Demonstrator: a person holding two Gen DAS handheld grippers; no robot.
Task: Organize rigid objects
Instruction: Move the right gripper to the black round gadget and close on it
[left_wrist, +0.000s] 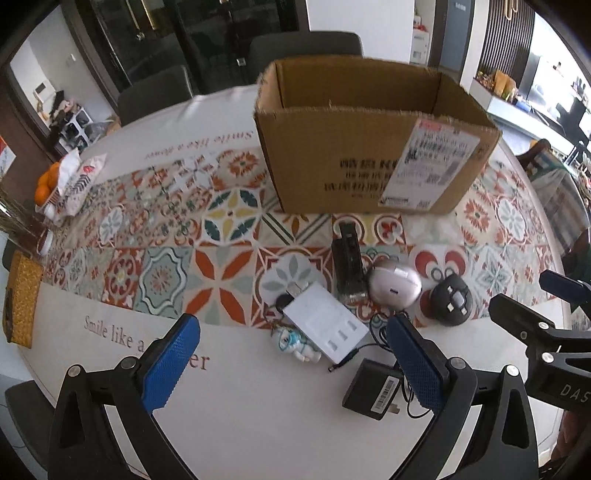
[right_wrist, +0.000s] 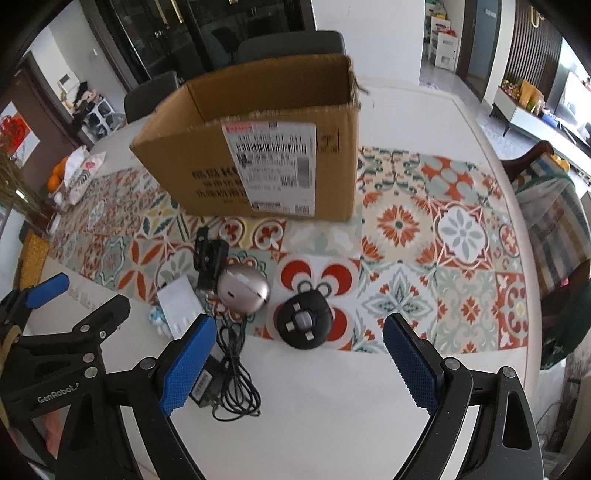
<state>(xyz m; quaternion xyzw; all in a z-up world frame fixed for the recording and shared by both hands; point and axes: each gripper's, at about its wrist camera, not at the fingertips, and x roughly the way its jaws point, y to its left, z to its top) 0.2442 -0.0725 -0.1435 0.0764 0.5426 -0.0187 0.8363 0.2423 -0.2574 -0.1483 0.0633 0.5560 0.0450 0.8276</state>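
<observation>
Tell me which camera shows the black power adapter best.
The left wrist view. There the black power adapter lies in the open on the white table, barcode label visible, only its right edge behind a blue pad. In the right wrist view the adapter is mostly hidden behind the right gripper's left pad; only its label and cable show.

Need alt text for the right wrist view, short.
The right claw hangs open over a white table, nothing between its blue pads, aimed at a round black device. Behind that stands an open cardboard box on a patterned runner; a silver oval case, a black adapter with coiled cable and the left claw lie leftward.
</observation>
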